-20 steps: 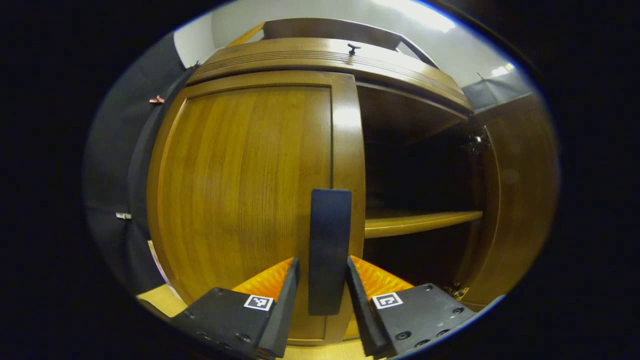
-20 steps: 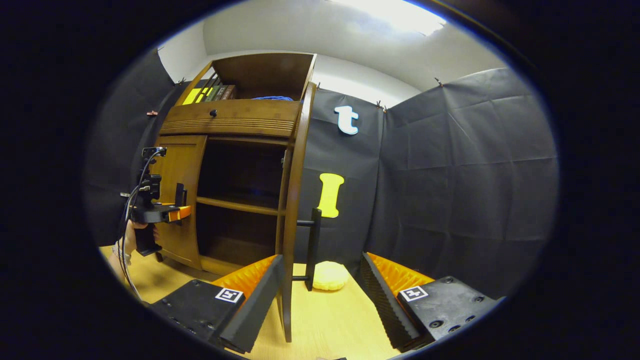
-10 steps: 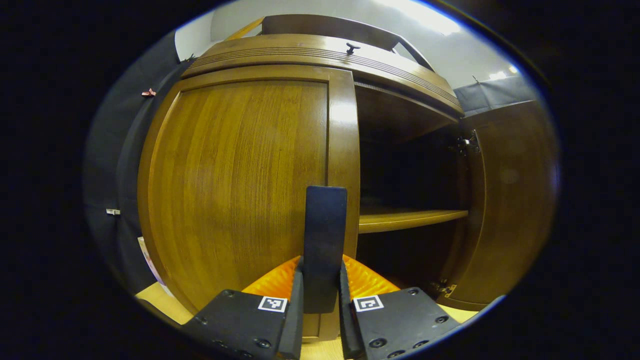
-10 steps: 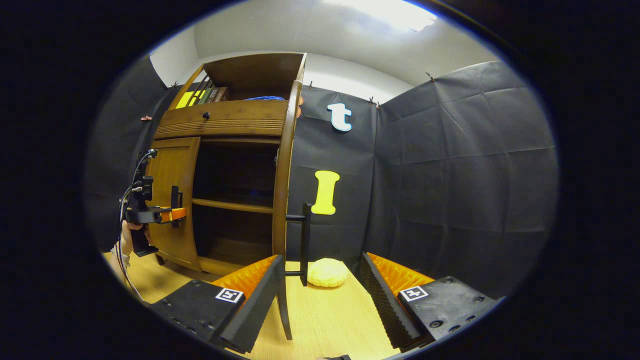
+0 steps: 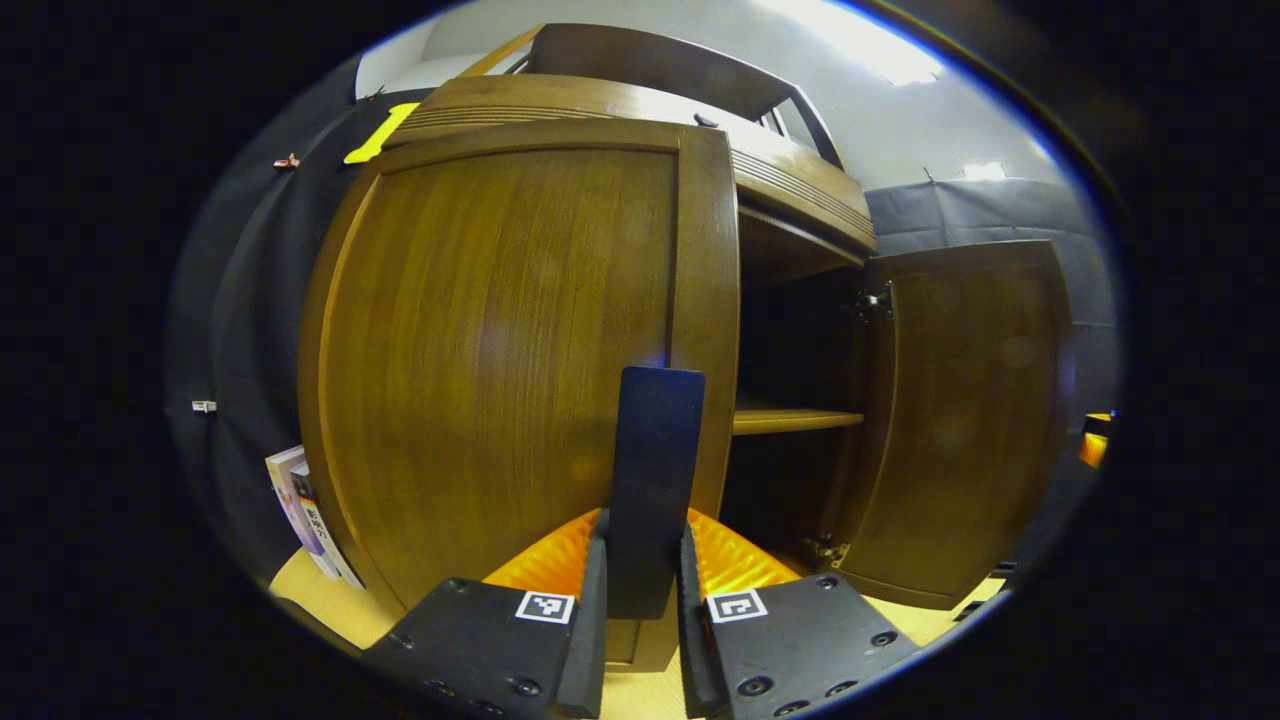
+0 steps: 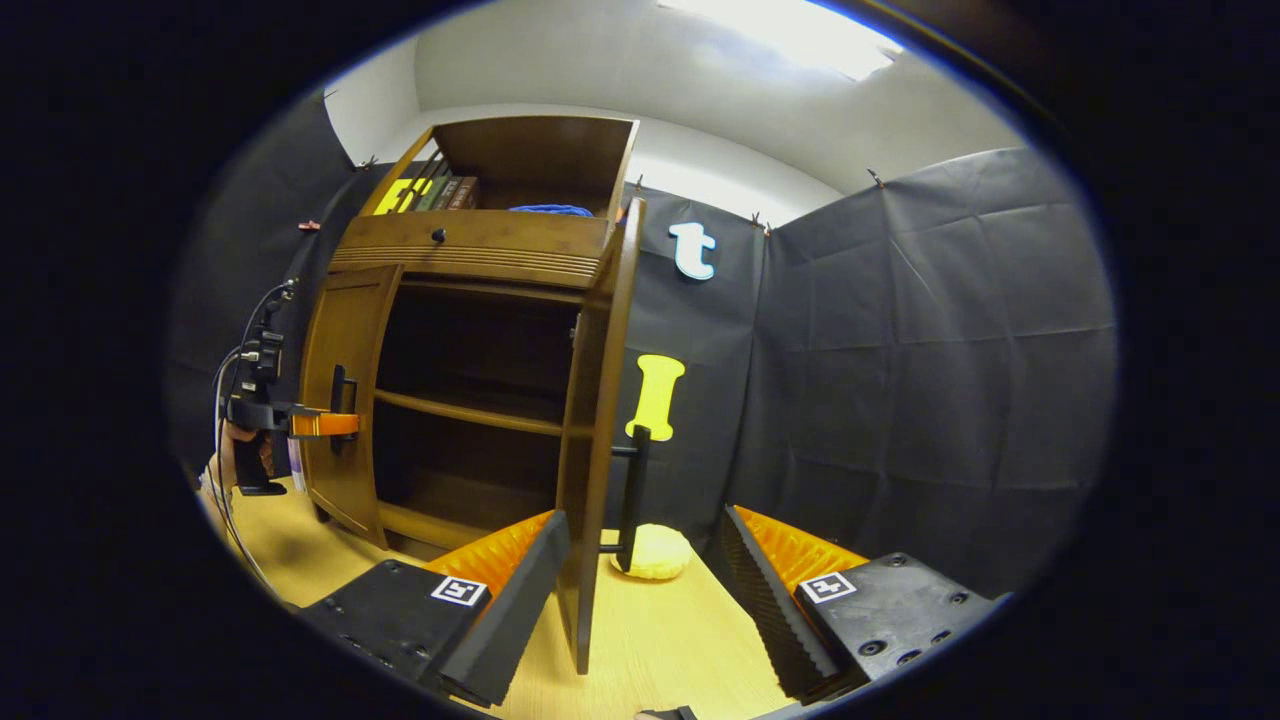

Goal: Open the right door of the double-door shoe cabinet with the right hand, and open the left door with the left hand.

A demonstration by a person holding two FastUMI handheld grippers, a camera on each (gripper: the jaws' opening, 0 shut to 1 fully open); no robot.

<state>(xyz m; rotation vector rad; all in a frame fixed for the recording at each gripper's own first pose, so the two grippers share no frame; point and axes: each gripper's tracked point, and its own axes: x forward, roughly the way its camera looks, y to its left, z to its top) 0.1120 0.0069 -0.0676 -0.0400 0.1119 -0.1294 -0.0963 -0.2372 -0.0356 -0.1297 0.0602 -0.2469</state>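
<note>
The wooden shoe cabinet (image 6: 470, 245) stands on the light floor. In the left gripper view my left gripper (image 5: 640, 560) is shut on the dark upright handle (image 5: 652, 470) of the left door (image 5: 500, 360), which is swung partly out. The right door (image 5: 960, 410) stands wide open. In the right gripper view my right gripper (image 6: 640, 590) is open, its fingers on either side of the right door's edge (image 6: 592, 430) and black handle (image 6: 634, 495), touching neither. The left gripper (image 6: 320, 424) and a hand (image 6: 225, 465) show at the left door (image 6: 345, 390) there.
Inside the cabinet a shelf (image 6: 470, 412) crosses a dark interior. Books (image 6: 430, 192) and something blue sit in the top compartment. A yellow round cushion (image 6: 650, 552) lies on the floor behind the right door. Books (image 5: 300, 505) lean by the cabinet's left side.
My left gripper closed on the left door's handle and has pulled the door partly outward. The right gripper stays open by the right door's edge, with the view shifted slightly.
</note>
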